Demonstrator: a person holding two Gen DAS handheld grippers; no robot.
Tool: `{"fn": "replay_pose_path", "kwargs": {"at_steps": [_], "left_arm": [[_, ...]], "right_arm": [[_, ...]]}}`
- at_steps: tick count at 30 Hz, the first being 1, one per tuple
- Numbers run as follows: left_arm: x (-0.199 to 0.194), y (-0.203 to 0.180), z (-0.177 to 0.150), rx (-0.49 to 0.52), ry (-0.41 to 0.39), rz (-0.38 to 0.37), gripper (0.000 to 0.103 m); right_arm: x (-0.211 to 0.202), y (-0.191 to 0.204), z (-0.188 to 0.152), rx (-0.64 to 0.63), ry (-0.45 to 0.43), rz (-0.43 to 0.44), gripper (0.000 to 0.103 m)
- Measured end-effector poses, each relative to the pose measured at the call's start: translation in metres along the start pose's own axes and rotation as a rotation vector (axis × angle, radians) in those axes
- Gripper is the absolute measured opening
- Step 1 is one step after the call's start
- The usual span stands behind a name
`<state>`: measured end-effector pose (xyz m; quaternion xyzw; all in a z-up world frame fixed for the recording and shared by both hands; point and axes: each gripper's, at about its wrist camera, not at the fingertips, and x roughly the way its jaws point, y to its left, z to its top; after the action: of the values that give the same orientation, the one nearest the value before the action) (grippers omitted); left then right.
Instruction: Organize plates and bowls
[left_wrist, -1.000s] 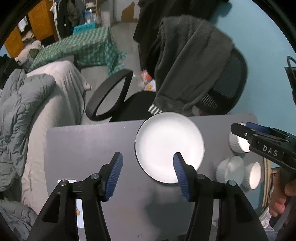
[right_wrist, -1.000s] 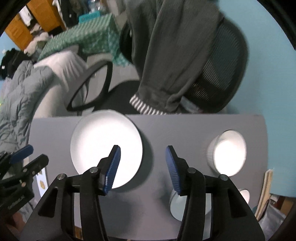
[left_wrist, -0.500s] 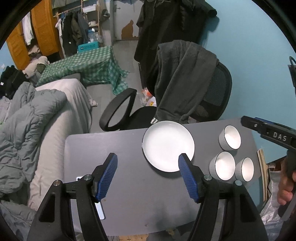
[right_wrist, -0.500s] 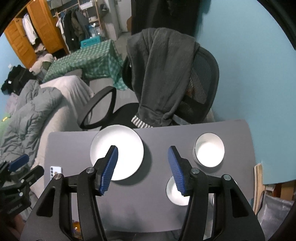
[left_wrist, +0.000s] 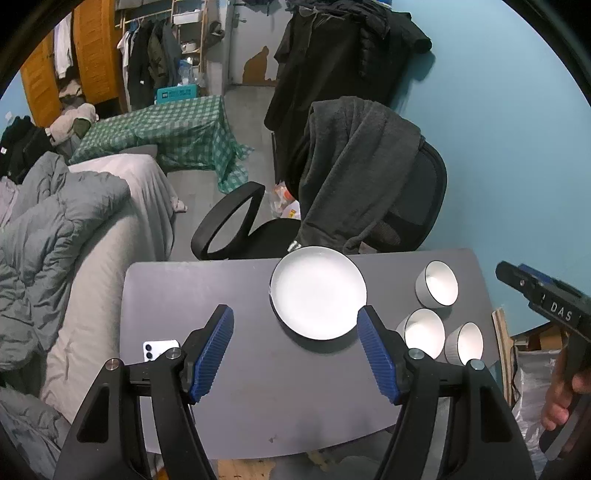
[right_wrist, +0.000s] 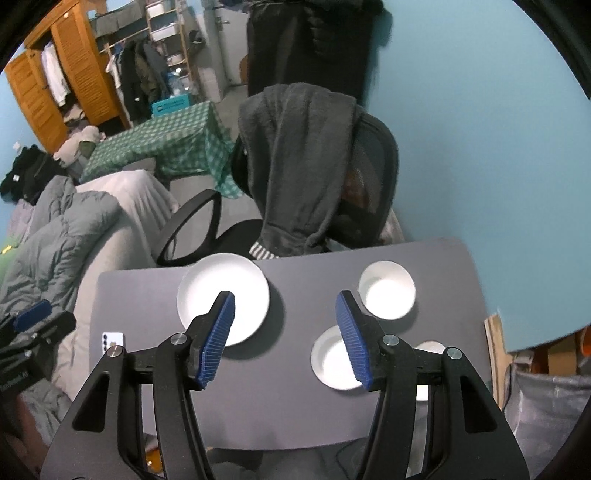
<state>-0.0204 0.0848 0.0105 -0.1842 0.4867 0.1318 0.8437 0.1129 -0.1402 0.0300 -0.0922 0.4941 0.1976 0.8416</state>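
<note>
Grey counter (left_wrist: 258, 398): one white plate (left_wrist: 318, 292) at far edge by the chair; three white bowls (left_wrist: 424, 332) clustered to its right, apart from it. Left tongs (left_wrist: 295, 350) and right tongs (right_wrist: 284, 339): both wide, empty, above the counter.

Both tools are showing black plastic frames with triangular cut-outs and silver screws at the pivots. The left gripper (left_wrist: 295, 352) and right gripper (right_wrist: 285, 341) are wearing ribbed blue pads on their jaws; white letters "DAS" are marking the right one's side.
</note>
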Motion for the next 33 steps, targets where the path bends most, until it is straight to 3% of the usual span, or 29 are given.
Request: {"fn": "replay_pose_path", "kwargs": {"at_steps": [23, 33], "left_arm": [[-0.009, -0.027, -0.017, 0.037, 0.006, -0.057, 0.071], [-0.010, -0.053, -0.026, 0.111, 0.027, -0.103, 0.071]], "right_arm": [[-0.011, -0.013, -0.028, 0.042, 0.013, -0.005, 0.056], [-0.016, -0.015, -0.036, 0.055, 0.023, -0.001, 0.056]]}}
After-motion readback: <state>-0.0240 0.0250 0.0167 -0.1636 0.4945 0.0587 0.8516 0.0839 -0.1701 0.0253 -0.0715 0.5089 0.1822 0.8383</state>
